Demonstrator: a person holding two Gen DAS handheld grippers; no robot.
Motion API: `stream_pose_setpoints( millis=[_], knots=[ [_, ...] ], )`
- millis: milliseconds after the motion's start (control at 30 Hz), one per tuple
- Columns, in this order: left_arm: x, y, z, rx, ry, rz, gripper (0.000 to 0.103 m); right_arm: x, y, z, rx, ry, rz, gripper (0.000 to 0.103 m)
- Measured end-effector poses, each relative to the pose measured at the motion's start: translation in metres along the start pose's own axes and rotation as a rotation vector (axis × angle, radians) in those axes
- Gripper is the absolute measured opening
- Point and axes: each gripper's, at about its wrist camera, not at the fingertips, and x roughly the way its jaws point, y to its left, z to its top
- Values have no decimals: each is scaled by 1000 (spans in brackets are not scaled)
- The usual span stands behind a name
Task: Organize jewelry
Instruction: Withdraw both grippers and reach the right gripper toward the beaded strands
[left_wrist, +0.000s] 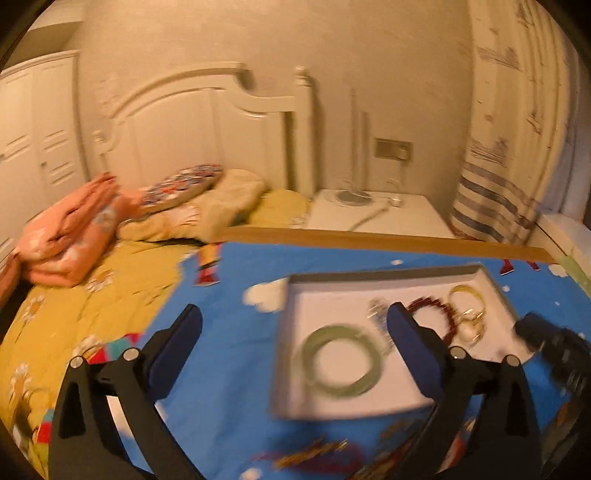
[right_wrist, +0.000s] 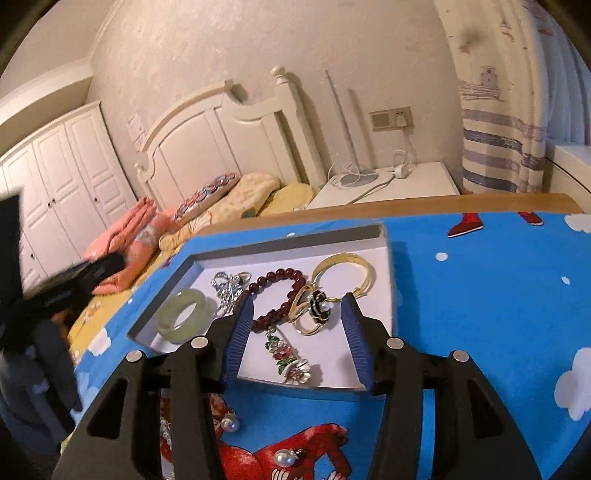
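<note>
both grippers: black angular frames with silver round screws, and ribbed blue pads on the fingers (right_wrist: 242, 334).

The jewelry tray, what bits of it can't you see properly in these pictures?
- Left wrist view: everything is smeared by motion blur, so the small pieces beside the green bangle in the tray cannot be told apart.
- Left wrist view: a blue finger covers part of the red bead bracelet.
- Right wrist view: the pearl pieces on the blue cloth are partly hidden behind the right gripper.
</note>
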Motion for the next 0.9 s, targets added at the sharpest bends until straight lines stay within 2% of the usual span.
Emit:
stream_pose_setpoints(
  millis=[133,200,367,433,633,900],
  knots=[
    [-26,35,-41,-11,24,28,100,-6,-4,-1,15,-21,3,49],
    [-31,48,-59,-33,53,-9,100,-8,-4,-1,14,-23,5,53],
    [-31,65,-100,-46,139,-106,100,-8,-6,-1,18,-30,0,53],
    [-29,65,-106,-54,165,-145,100,-10,-6,-2,25,-31,1,53],
    [-23,58,-111,-32,191,-200,100,-10,-6,-3,28,-29,6,56],
    [-16,76,-111,-148,207,-304,100,-9,-9,-4,49,-24,12,60]
  ],
)
